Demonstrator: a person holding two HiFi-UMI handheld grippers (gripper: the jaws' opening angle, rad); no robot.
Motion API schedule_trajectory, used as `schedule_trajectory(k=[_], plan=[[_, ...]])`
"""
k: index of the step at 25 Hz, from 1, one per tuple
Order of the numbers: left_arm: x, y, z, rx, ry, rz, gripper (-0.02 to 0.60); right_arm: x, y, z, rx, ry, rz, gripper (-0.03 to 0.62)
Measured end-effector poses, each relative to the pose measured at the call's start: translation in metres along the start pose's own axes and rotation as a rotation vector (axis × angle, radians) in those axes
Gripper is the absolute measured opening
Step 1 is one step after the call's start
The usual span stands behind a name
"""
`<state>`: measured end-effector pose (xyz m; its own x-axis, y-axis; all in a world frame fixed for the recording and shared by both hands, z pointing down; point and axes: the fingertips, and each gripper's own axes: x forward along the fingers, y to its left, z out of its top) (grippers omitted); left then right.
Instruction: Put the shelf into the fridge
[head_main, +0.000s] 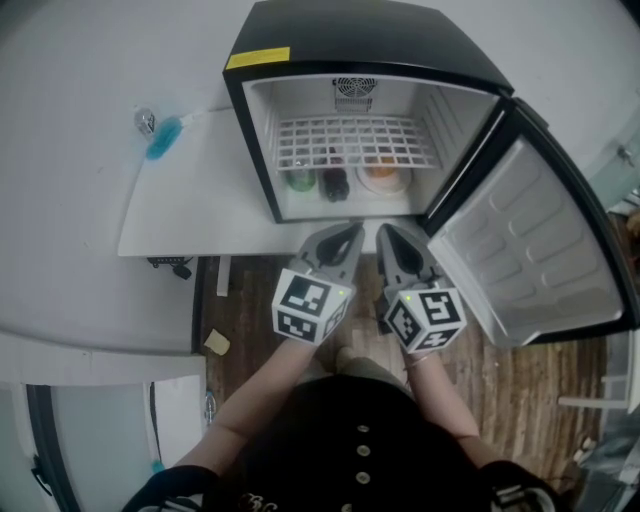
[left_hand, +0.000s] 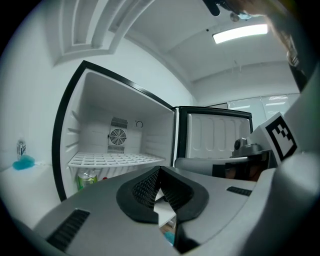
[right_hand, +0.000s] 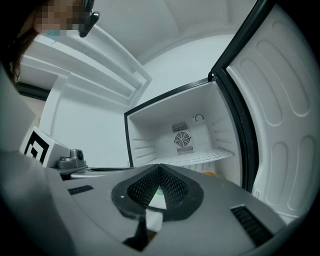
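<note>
1. The fridge (head_main: 370, 40) stands on a white counter (head_main: 190, 215) with its door (head_main: 530, 250) swung wide to the right.
2. The white wire shelf (head_main: 355, 142) lies level inside the fridge, spanning it from wall to wall below the fan (head_main: 354, 88). Nothing rests on top of it.
3. Under the shelf, on the fridge floor, stand a green can (head_main: 300, 180) at the left, a dark item (head_main: 335, 183) in the middle and an orange item (head_main: 382, 176) at the right.
4. The door's inner pockets hold nothing.
5. The left gripper (head_main: 345, 240) hangs just in front of the fridge opening. Its fingers (left_hand: 142, 190) are pressed together at the tips, with nothing between them.
6. The right gripper (head_main: 392, 242) is just beside it, fingers (right_hand: 175, 187) likewise closed and empty.
7. A blue brush (head_main: 163, 138) lies on the counter, well left of the fridge.
</note>
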<state>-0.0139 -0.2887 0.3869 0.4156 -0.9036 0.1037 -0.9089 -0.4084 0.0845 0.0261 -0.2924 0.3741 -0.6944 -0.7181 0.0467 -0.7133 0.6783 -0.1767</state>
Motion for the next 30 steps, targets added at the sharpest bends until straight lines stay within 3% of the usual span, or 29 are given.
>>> schedule_trajectory(k=[7,21,30], plan=[[0.002,-0.003,-0.002,0.064,0.017,-0.016,0.006,-0.001,-0.005,-0.005,-0.021,0.009,-0.027,0.011],[0.005,0.001,-0.005,0.055,0.024,-0.026,0.006,0.003,-0.013,-0.011,-0.034,0.033,-0.033,0.011],[0.005,0.005,-0.012,-0.002,0.022,-0.023,0.006,0.007,-0.013,-0.01,-0.027,0.02,-0.031,0.009]])
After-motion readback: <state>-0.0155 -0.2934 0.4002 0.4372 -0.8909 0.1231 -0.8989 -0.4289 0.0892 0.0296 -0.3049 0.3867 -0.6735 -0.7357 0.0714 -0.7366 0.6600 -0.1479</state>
